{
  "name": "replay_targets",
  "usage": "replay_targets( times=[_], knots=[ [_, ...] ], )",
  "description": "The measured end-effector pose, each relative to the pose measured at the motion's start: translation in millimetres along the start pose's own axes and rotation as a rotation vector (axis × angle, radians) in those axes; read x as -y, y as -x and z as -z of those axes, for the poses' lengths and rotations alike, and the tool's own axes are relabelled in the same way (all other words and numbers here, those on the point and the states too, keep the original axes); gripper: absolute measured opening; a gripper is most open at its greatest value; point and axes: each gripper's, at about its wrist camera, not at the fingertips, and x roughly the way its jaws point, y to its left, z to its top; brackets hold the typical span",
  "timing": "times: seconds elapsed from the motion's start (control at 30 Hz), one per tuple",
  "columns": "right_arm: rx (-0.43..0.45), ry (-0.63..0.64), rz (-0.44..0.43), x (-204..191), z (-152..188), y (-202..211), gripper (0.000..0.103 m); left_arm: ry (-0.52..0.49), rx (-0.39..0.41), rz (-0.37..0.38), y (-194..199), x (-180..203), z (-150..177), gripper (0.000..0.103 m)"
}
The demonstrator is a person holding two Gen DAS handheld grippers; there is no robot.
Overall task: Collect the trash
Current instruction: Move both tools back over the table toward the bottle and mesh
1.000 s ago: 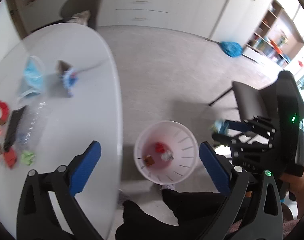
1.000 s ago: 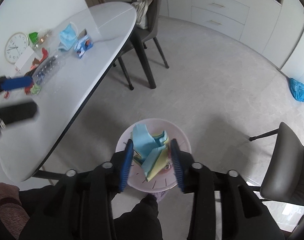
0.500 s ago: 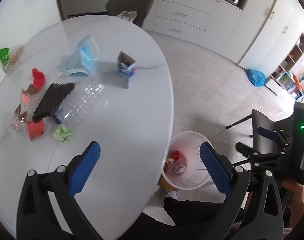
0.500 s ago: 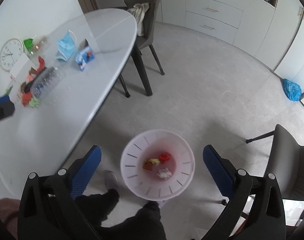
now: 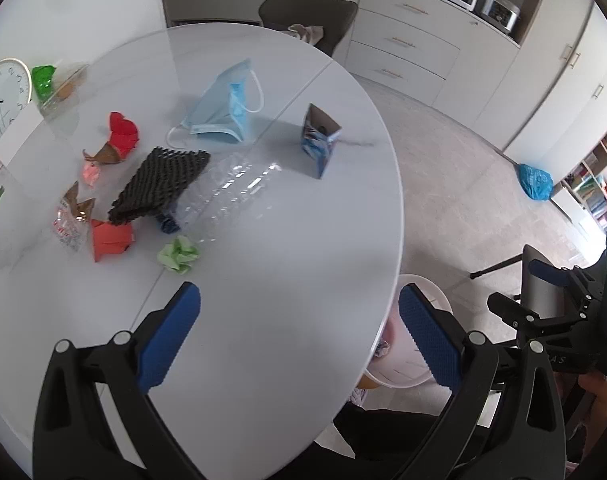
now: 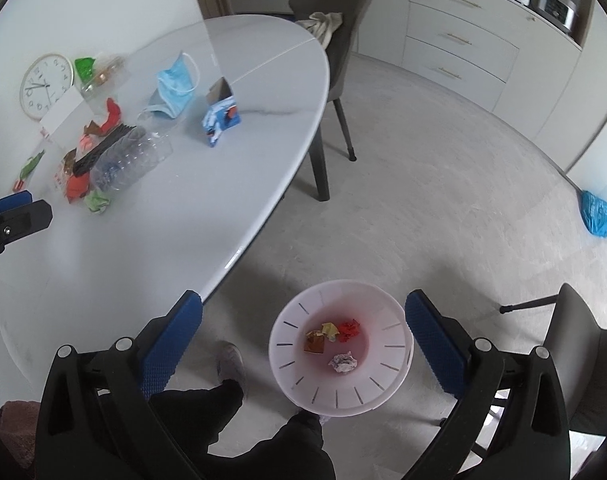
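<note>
My left gripper is open and empty above the near part of the white table. Trash lies on the table: a green paper ball, an orange paper, a clear plastic bottle, a black foam net, a blue face mask, a small blue carton. My right gripper is open and empty above the pink waste bin on the floor, which holds a few scraps. The bin's rim also shows in the left wrist view, mostly hidden behind the table.
A wall clock lies at the table's far left beside a white card. A grey chair stands at the far end, another to the right of the bin. A blue bag lies on the floor. My legs are below.
My right gripper opened and let go of the blue and yellow paper bundle over the bin. My left gripper swung from over the bin to over the table.
</note>
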Motion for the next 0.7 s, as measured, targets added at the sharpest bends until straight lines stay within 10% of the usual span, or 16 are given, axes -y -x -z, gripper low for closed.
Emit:
replay_targets(
  times=[0.7],
  knots=[
    [0.038,-0.100,-0.088,-150,-108,-48,0.101,-0.061,0.050,-0.024,8,-128,-20,0.095]
  ],
)
